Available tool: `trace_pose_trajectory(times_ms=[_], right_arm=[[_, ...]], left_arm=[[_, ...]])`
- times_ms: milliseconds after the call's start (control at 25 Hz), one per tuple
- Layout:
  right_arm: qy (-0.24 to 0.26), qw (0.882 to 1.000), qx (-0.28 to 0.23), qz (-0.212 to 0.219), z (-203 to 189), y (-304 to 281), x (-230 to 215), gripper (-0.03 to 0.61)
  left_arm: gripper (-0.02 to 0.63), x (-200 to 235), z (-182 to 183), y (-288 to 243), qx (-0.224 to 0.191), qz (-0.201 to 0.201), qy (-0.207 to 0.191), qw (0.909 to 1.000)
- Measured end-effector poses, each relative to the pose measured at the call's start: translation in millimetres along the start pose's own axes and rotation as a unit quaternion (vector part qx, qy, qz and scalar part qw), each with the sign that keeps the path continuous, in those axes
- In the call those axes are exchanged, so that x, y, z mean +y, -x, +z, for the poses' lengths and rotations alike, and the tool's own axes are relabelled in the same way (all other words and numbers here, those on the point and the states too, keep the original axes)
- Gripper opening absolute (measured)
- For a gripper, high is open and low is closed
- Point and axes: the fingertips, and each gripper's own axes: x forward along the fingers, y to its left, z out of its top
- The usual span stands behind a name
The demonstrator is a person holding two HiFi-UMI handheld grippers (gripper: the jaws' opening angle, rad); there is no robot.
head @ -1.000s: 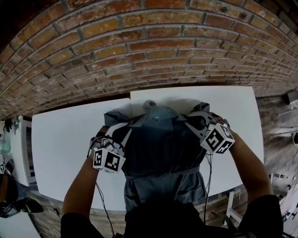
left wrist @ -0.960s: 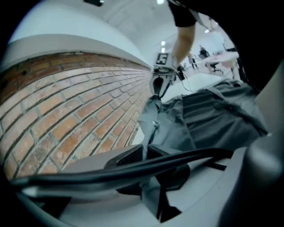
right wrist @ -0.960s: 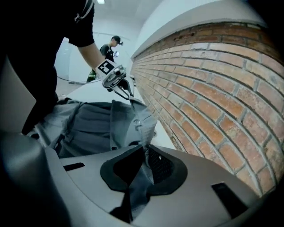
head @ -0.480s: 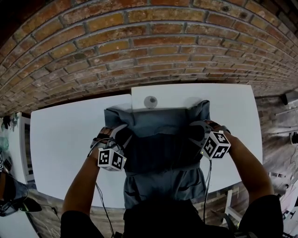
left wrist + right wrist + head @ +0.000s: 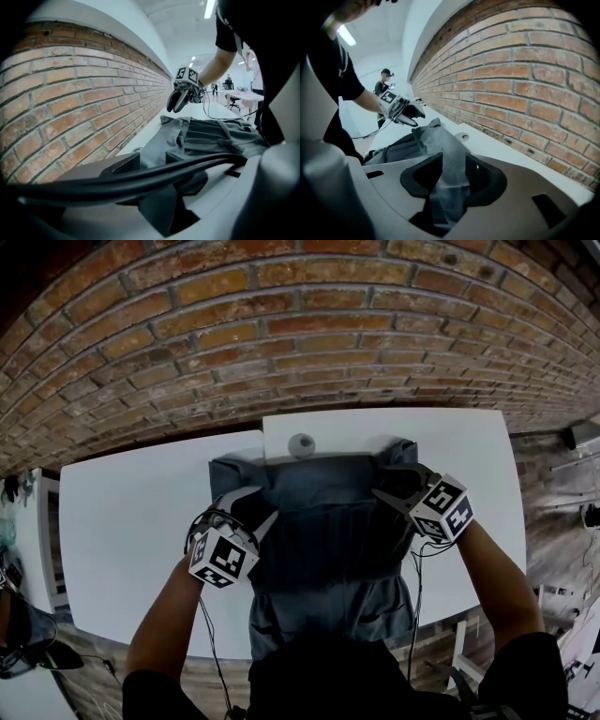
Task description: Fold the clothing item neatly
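Observation:
A grey-blue garment (image 5: 328,521) lies spread on the white table (image 5: 131,521), its folded top edge toward the brick wall and its lower part hanging over the front edge. My left gripper (image 5: 255,507) sits at the garment's upper left corner and my right gripper (image 5: 392,486) at the upper right corner. Both sets of jaws have just been opening. In the left gripper view a strip of the cloth (image 5: 157,140) still runs loosely through the left gripper (image 5: 147,161). In the right gripper view the cloth (image 5: 440,140) lies slack inside the right gripper (image 5: 447,164).
A brick wall (image 5: 281,334) runs along the table's far edge. A small round grey cap (image 5: 302,443) sits in the table just beyond the garment's top edge. Bare white tabletop lies to the left and right of the garment.
The garment's top, held bunched over the round cap a second ago, now lies flat just short of it. Both grippers have rolled and their jaws have opened off the cloth.

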Motion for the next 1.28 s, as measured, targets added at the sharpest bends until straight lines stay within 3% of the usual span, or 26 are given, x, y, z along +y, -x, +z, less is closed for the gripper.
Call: trace_pose_trajectory(times_ms=[80,160,240,400,600,760,920,1160,1240,1280], right_arm=[[0.017,0.999,0.044,-0.017,-12,-22,0,0.15],[0.074,0.99,0.109,-0.046,-36,-41,-7,0.15],[0.092,0.983,0.144,-0.067,-51,-53,-19,0.151],[0.02,0.988,0.14,-0.062,-56,-68,-38,0.152],[-0.031,0.988,0.142,-0.05,-66,-77,-47,0.152],[-0.027,0.992,0.115,-0.042,-58,-74,-44,0.152],[-0.02,0.997,0.061,-0.047,-43,-55,-45,0.152],[-0.102,0.988,-0.053,-0.101,-24,2,-32,0.15],[-0.106,0.981,-0.103,-0.128,-15,28,-13,0.147],[-0.103,0.976,-0.127,-0.146,-11,42,-2,0.102]], left_arm=[[0.172,-15,0,-21,0.017,-0.017,-0.008,0.9997],[0.172,-21,-13,-42,0.047,-0.022,-0.016,0.9985],[0.172,-13,-31,-57,0.075,-0.015,-0.001,0.997],[0.172,18,-58,-68,0.103,0.018,0.082,0.9911],[0.172,28,-77,-81,0.114,0.016,0.155,0.9812],[0.172,32,-73,-76,0.105,0.024,0.164,0.9806],[0.172,38,-58,-50,0.079,0.058,0.158,0.9826],[0.164,34,-60,23,0.052,0.106,0.186,0.9754],[0.091,21,-63,54,0.043,0.118,0.189,0.974],[0.04,14,-64,69,0.036,0.122,0.189,0.9737]])
